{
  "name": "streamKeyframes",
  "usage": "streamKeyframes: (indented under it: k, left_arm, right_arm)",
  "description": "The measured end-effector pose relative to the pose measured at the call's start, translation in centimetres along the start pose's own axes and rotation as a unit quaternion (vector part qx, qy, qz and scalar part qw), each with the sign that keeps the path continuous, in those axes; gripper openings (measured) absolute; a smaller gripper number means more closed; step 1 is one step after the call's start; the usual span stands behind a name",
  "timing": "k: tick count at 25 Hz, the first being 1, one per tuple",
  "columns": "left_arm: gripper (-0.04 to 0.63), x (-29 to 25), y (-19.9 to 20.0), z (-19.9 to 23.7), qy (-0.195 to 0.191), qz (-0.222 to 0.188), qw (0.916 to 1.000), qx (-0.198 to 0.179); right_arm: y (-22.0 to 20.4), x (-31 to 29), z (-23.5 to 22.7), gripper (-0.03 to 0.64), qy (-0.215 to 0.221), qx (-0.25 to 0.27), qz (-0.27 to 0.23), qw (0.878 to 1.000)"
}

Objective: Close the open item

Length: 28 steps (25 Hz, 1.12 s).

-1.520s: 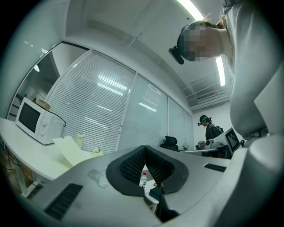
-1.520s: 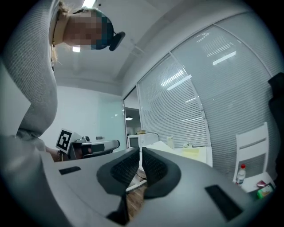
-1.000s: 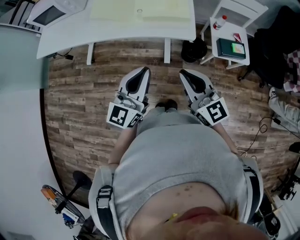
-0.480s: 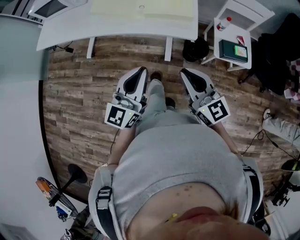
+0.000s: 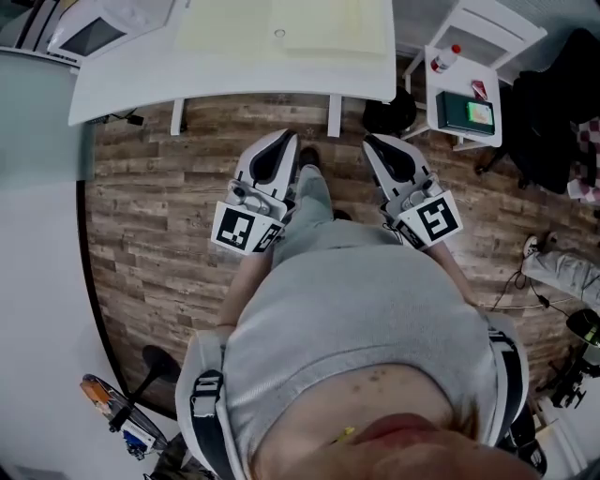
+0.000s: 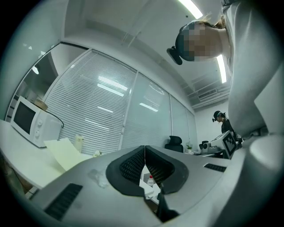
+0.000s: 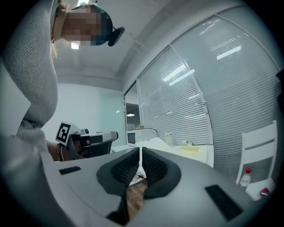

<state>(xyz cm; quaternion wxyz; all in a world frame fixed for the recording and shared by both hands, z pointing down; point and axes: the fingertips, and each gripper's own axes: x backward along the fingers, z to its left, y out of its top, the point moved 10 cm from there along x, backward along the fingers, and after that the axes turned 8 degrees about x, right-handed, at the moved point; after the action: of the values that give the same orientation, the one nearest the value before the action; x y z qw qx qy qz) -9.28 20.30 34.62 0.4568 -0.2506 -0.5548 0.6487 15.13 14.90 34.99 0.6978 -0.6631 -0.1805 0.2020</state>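
Both grippers are held low in front of the torso, tips toward the white table (image 5: 234, 73). Left gripper (image 5: 280, 141): jaws together, nothing btwn pads. Right gripper (image 5: 377, 143): same, pads closed on nothing. The table's near edge runs across just ahead of both tips, w/ two legs (image 5: 177, 114) below it. Bare wood floor (image 5: 159, 216) is seen left of the left gripper, bounded further left by a curved pale wall edge (image 5: 86, 244). The right side is tighter: a small white side table (image 5: 433, 89) carrying a bottle (image 5: 444, 58) and a green box (image 5: 466, 112), a black round obj (image 5: 389, 111) near the table leg, and cables (image 5: 525, 281) on the floor. The microwave (image 5: 98, 28) sits on the table's far left end, fwd and left of the left gripper, well apart from both; door state can't be told from these views. A pale yellow mat (image 5: 309, 23) lies on the tabletop, right of the microwave.
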Motion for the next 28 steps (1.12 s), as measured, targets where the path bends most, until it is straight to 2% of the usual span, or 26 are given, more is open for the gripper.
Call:
streamKeyframes:
  k: [23, 28]
  left_arm:
    - [0.011, -11.6, 4.0, 19.0, -0.027, 0.017, 0.9995, -0.01]
    - [0.011, -13.8, 4.2, 21.7, -0.041, 0.021, 0.9989, -0.002]
  right_arm:
    - [1.1, -18.8, -9.3, 0.074, -0.041, -0.008, -0.017, 0.999]
    - [1.1, -21.5, -10.8, 0.074, -0.054, -0.01, -0.02, 0.998]
